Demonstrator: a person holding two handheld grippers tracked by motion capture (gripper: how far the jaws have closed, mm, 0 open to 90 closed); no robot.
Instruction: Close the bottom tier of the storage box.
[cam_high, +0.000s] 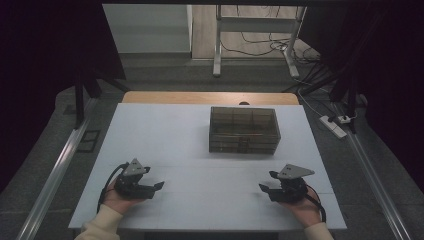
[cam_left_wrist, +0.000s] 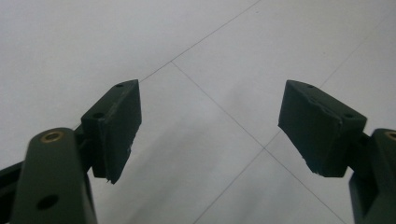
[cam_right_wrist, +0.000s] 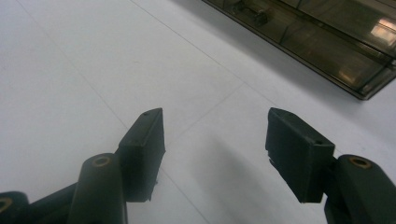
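Note:
A clear smoky plastic box (cam_high: 244, 129) with a lid and inner compartments stands at the middle back of the white table (cam_high: 165, 130). Its front wall with a small latch (cam_right_wrist: 259, 18) crosses the top right of the right gripper view. My left gripper (cam_high: 156, 187) rests near the table's front left in a hand, open, with nothing between its fingers (cam_left_wrist: 122, 122). At the front right my right gripper (cam_high: 265, 187) is also open and empty, its fingers (cam_right_wrist: 145, 140) pointing inward. Both grippers sit well in front of the box.
Thin seam lines (cam_left_wrist: 219, 109) cross the white tabletop. Beyond the table lie a grey floor, metal rails (cam_high: 60, 165) on both sides, a white desk frame (cam_high: 218, 45) with cables, and a power strip (cam_high: 334, 125) at the right.

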